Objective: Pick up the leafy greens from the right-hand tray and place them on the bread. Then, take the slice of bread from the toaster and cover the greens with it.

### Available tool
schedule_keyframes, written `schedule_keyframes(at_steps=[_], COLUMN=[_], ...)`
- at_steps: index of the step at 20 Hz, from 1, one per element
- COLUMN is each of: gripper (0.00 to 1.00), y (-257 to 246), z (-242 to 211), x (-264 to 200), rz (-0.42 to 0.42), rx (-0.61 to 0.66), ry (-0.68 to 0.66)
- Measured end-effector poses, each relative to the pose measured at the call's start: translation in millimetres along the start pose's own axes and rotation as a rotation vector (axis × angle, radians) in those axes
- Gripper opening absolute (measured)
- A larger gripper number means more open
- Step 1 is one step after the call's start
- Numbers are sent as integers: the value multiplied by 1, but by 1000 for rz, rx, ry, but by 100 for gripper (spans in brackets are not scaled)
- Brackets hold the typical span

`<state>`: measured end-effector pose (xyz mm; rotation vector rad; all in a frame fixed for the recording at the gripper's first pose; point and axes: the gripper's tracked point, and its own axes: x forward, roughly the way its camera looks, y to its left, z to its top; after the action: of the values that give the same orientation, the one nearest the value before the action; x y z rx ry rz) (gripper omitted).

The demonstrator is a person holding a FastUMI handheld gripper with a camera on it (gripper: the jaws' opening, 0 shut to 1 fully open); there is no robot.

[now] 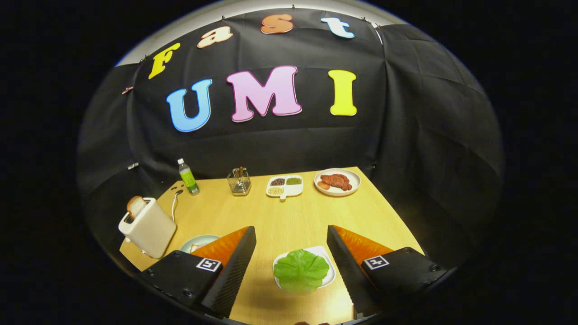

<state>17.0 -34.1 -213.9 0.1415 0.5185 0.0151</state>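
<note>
The tongs (pixel 291 253) stand wide apart and hold nothing, with their two fingers (pixel 235 266) splayed over the near part of the desk (pixel 280 216). The leafy greens (pixel 301 270) lie flat on a small white tray (pixel 328 275) directly between the fingers, a little nearer the right finger than the left, and low in the gap, so the greens are below and just ahead of the fingertips, not beyond them. The leaf looks roughly round, with no clear long axis, so the tongs could likely close on it from either side without turning. As I judge it, the coming move is a short drop straight down onto the leaf, shading slightly right. A pale plate (pixel 198 243) peeps out just past the left finger; something light lies on it, probably the bread, though the finger hides most of it. The toaster (pixel 148 228) stands on the near left of the desk with a slice of bread (pixel 135 206) sticking up from its slot. Along the far edge sit a bottle (pixel 188 177), a wire holder (pixel 239 181), a divided dish (pixel 284 186) and a plate of meat (pixel 337 182).
</note>
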Motion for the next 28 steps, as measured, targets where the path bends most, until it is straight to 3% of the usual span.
schedule_keyframes(at_steps=[16,28], gripper=[98,96], y=[-19,-19], z=[-158,-189], x=[82,98], rz=[98,134], rx=[-124,-204], ry=[382,463])
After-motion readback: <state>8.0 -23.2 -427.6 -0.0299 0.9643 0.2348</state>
